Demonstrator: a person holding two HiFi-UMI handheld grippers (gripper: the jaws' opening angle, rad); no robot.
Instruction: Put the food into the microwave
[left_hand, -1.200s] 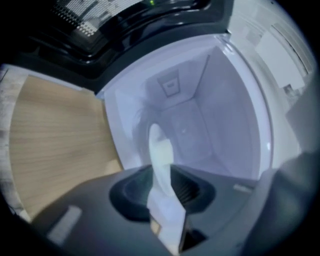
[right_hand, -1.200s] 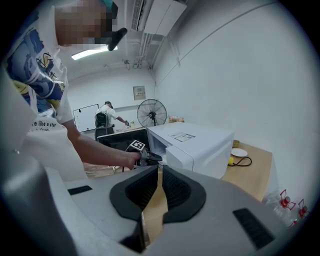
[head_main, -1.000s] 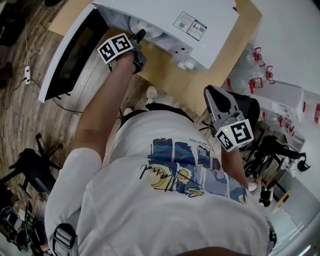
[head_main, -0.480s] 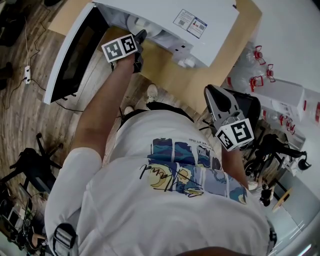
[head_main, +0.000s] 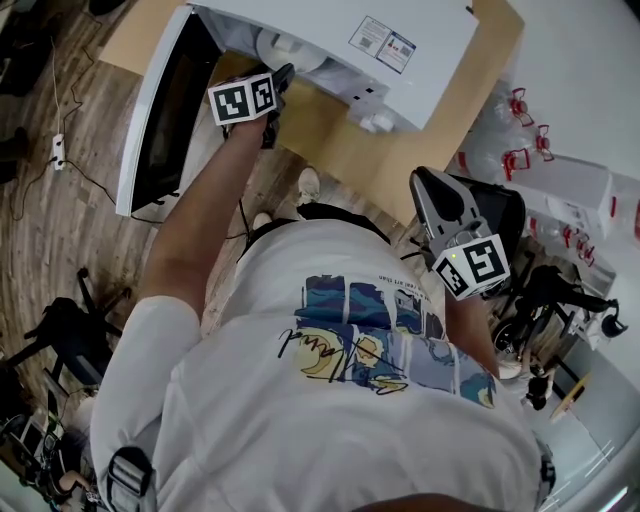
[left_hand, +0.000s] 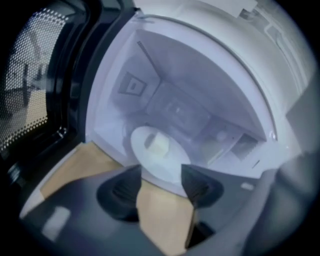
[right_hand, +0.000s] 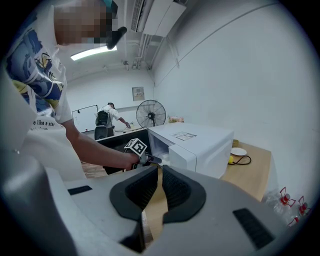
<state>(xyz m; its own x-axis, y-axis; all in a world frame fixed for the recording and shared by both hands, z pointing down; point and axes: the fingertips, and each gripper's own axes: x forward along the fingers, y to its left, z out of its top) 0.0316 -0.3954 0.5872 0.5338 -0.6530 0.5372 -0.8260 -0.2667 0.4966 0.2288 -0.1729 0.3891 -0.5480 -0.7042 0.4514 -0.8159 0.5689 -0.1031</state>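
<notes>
Microwave (head_main: 330, 30) stands open on tan table (head_main: 320, 135), above wood floor (head_main: 60, 220).

right gripper (right_hand: 159, 176) — fingers together | left gripper (right_hand: 144, 159) at microwave (right_hand: 200, 144) mouth

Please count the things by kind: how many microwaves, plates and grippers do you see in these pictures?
Microwave: 1
Plates: 2, the plate with food inside the microwave and the small plate on the table beyond it
Grippers: 2, the left gripper, jaws opening, plate rim between them unpressed, and the right gripper
Total: 5
</notes>
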